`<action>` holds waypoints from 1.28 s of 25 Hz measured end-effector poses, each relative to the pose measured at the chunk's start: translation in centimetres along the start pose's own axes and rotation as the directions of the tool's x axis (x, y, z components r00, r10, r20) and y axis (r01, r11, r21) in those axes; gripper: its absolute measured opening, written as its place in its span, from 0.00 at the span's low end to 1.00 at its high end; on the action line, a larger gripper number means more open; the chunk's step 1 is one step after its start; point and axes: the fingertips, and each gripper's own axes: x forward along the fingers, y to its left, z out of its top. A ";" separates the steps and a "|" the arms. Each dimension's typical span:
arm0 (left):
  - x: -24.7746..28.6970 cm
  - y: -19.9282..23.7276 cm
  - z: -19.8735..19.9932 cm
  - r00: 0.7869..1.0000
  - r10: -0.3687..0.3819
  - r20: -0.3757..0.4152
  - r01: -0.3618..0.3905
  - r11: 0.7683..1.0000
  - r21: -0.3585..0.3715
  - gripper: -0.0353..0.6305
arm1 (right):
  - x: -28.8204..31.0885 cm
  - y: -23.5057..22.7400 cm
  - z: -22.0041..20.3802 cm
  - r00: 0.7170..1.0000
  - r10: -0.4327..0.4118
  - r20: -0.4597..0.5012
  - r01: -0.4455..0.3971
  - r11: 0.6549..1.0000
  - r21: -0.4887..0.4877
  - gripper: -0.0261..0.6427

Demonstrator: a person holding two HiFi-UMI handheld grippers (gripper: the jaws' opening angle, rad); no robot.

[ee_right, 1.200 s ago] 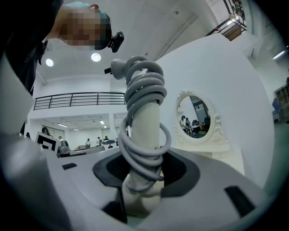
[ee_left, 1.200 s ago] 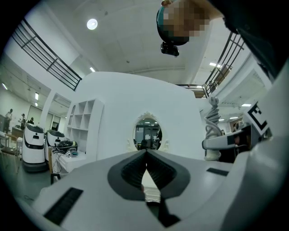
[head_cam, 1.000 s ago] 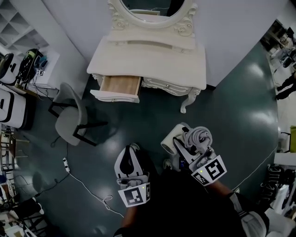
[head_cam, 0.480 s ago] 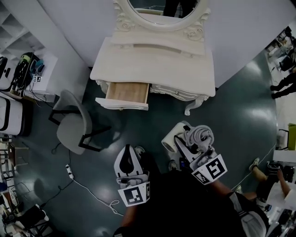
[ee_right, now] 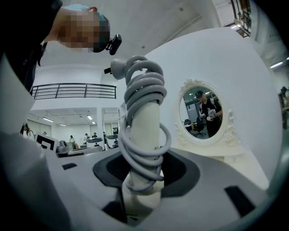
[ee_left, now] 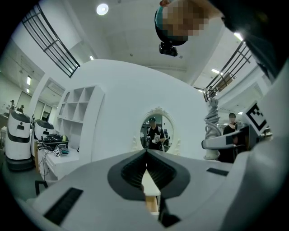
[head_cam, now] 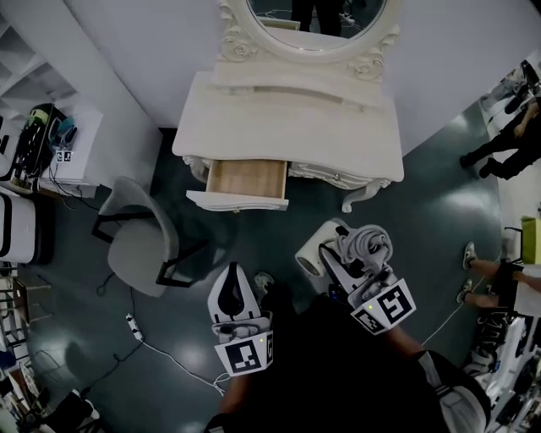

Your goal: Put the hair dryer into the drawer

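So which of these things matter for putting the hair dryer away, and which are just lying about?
For the job: hair dryer, open drawer, dressing table.
Just lying about: chair, power strip on the floor, mirror.

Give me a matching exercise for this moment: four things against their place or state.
Things:
1. hair dryer
2. drawer
3. chair
4. left gripper

Place or state:
A. jaws together, nothing held
B. pulled out of the vanity
C. held in the right gripper
D. on the floor, left of the vanity in the head view

Pairs: 1-C, 2-B, 3-D, 4-A
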 end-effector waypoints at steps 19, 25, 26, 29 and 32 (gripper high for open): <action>3.6 7.3 0.2 1.000 0.026 -0.003 -0.026 1.000 -0.011 0.09 | 9.1 0.9 0.4 1.000 0.016 0.013 -0.016 1.000 -0.006 0.33; 7.2 9.0 0.1 0.998 0.058 -0.010 -0.058 0.998 -0.005 0.09 | 13.8 -0.7 0.4 0.999 0.051 0.003 -0.050 0.999 -0.008 0.33; 7.9 9.1 0.2 0.998 0.060 -0.010 -0.060 0.998 -0.002 0.09 | 14.6 -1.1 0.4 0.998 0.056 0.000 -0.056 0.998 -0.011 0.33; 10.2 9.4 0.1 0.997 0.070 -0.016 -0.070 0.998 0.007 0.09 | 17.0 -2.5 0.5 0.997 0.073 -0.010 -0.073 0.997 -0.010 0.33; 12.7 9.5 0.0 0.996 0.085 -0.025 -0.085 0.996 0.010 0.09 | 19.1 -4.0 0.5 0.995 0.095 -0.022 -0.096 0.995 -0.014 0.33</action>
